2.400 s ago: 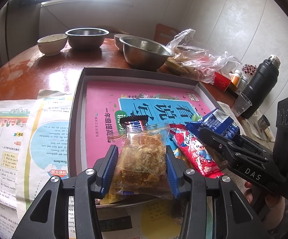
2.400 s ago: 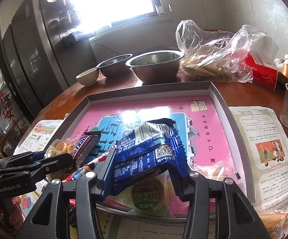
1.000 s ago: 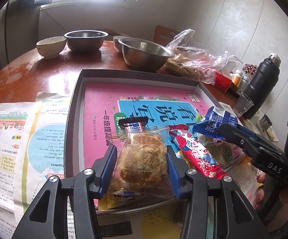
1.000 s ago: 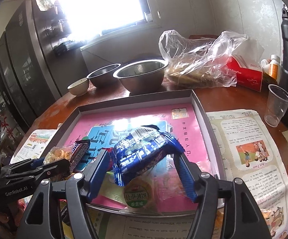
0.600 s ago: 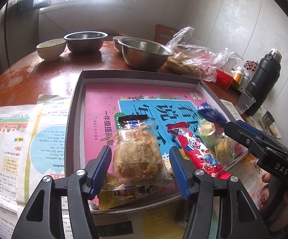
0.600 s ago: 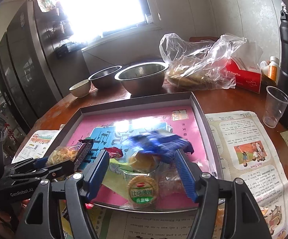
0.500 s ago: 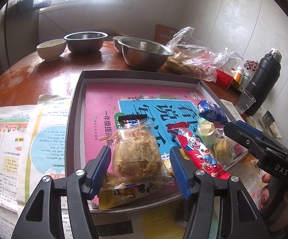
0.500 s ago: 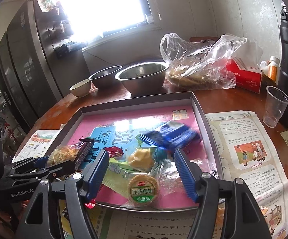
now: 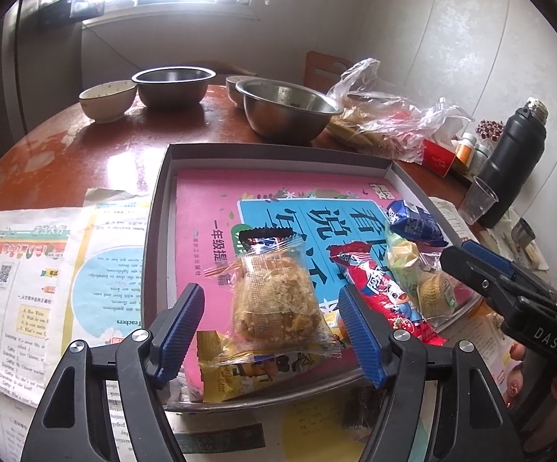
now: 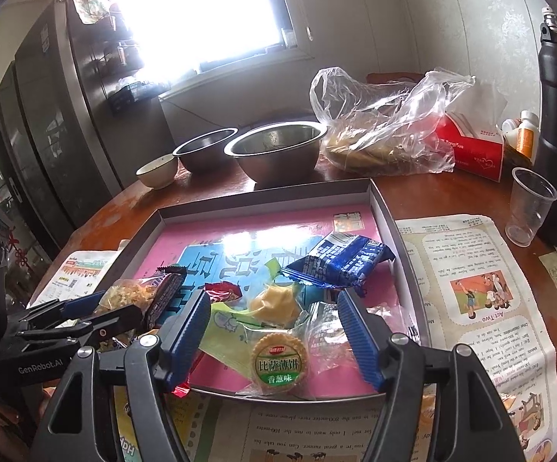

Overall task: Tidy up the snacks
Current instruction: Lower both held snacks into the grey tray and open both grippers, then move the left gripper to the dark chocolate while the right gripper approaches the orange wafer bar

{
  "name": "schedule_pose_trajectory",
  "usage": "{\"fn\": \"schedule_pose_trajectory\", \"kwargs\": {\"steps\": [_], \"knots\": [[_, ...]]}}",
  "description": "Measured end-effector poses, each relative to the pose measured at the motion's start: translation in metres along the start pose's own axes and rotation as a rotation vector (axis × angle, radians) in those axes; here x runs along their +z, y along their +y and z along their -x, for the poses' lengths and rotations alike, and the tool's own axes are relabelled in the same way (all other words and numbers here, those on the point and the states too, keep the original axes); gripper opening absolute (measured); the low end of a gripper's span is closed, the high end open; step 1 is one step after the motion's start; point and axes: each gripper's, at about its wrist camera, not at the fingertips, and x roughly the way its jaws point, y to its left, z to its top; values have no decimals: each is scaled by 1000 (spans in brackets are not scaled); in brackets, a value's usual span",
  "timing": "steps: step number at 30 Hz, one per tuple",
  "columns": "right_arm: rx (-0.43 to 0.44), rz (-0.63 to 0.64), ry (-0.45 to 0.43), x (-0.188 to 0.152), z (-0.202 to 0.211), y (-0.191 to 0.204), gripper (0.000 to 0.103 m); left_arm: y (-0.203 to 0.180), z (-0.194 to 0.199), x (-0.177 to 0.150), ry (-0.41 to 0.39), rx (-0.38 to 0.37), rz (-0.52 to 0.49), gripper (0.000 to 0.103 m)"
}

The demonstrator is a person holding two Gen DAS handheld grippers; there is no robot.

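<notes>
Left tongs (image 9: pixel 270 331) just opened, released; clear-wrapped cake (image 9: pixel 274 304) lies between pads untouched, at tray (image 9: pixel 278 151) near edge; right tongs (image 10: pixel 274 337) open, empty, blue packet (image 10: pixel 336 263) dropped near tray's right wall; packets light, crinkly, slippery, crushable: grip by sealed ends; 2 steel bowls (image 9: pixel 290 113), 1 cup (image 10: pixel 530 206).
</notes>
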Motion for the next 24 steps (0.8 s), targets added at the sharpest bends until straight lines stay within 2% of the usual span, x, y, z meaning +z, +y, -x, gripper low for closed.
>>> {"fn": "schedule_pose_trajectory", "kwargs": {"steps": [12,18,24], "knots": [[-7,2,-34,3,19,-1,70,3,37,8,-66,-6,19,77],[-20,-18,-62,1,43,-15,71,-9,54,-2,-48,-20,-11,77],[-75,-59,-85,-11,72,-47,73,-27,61,-15,-23,-34,-52,77]]}}
